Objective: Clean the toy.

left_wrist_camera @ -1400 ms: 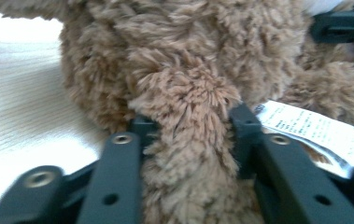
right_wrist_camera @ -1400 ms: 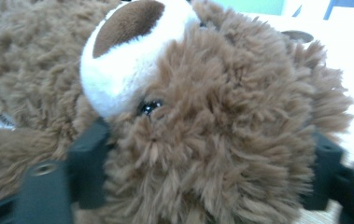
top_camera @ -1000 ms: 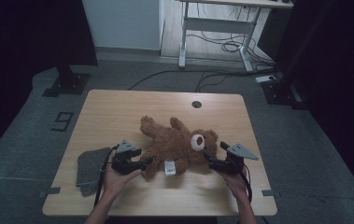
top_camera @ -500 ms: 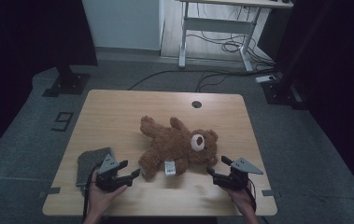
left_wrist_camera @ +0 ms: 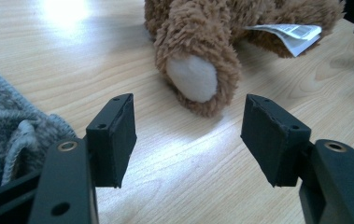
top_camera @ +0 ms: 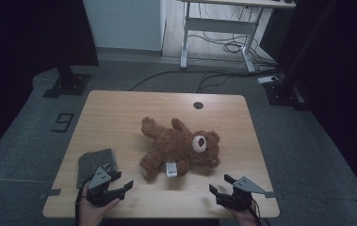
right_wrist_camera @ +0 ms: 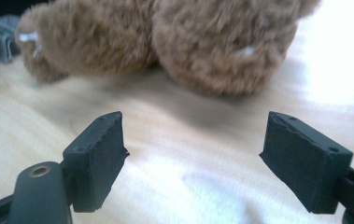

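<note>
A brown teddy bear (top_camera: 181, 146) lies on its back in the middle of the wooden table (top_camera: 119, 117), head to the right, with a white label (top_camera: 170, 169) on its near side. My left gripper (top_camera: 125, 188) is at the front left, open, pointing at the bear's foot (left_wrist_camera: 198, 60) from a short way off; nothing is between the jaws (left_wrist_camera: 188, 135). My right gripper (top_camera: 218, 183) is at the front right, open, facing the bear's head (right_wrist_camera: 165, 42). Its jaws (right_wrist_camera: 195, 154) have just been closing a little with nothing between them.
A folded grey knitted cloth (top_camera: 96, 162) lies at the front left, just beside my left gripper. A cable hole (top_camera: 198, 105) sits near the table's far edge. Behind the table stand a white desk frame (top_camera: 218, 28) and floor cables.
Both hands have drawn back from the bear toward the table's front edge, the left one leftward beside the cloth, the right one rightward. The bear has not moved.
</note>
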Demonstrator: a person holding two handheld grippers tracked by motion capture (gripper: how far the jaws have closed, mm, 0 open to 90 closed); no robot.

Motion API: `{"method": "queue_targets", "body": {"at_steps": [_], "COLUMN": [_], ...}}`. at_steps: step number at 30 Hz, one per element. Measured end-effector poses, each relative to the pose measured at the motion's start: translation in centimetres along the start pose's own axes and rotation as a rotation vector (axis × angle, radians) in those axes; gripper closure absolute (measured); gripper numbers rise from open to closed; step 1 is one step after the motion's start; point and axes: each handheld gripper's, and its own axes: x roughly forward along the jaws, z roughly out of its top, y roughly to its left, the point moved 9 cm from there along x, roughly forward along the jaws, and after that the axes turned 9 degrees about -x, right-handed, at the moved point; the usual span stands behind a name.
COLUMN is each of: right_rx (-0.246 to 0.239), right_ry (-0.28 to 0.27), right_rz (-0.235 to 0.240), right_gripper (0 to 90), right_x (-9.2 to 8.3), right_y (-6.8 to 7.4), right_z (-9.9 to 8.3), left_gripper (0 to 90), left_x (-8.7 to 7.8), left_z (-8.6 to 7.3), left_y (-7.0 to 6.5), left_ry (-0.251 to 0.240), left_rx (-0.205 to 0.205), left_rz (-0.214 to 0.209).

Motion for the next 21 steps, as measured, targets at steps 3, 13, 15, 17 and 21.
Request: {"method": "queue_targets", "body": {"at_steps": [3,13,15,17,21], "right_rx": [-0.010,-0.018,-0.020,-0.023,-0.023], "right_ry": [0.037,0.036,0.034,0.032,0.029], "right_rz": [-0.002,-0.006,-0.007,-0.007,-0.003], "right_gripper": [20.3,20.3,20.3,20.3,20.3], "right_x": [0.38,0.56,0.59,0.62,0.70], "right_y": [0.13,-0.08,-0.11,-0.13,-0.19], "right_z": [-0.39,-0.45,-0.42,-0.38,-0.32], "left_gripper": [35.6,35.8,35.8,35.7,35.5], "left_x": [0.18,0.16,0.16,0.17,0.22], "left_z": [-0.24,-0.35,-0.38,-0.40,-0.48], "left_y": [0.23,0.70,0.69,0.67,0.60], "left_ry": [0.014,0.019,0.020,0.022,0.021], "left_rx": [0.000,-0.014,-0.012,-0.012,-0.017], "left_rz": [0.004,0.007,0.006,0.003,0.000]}}
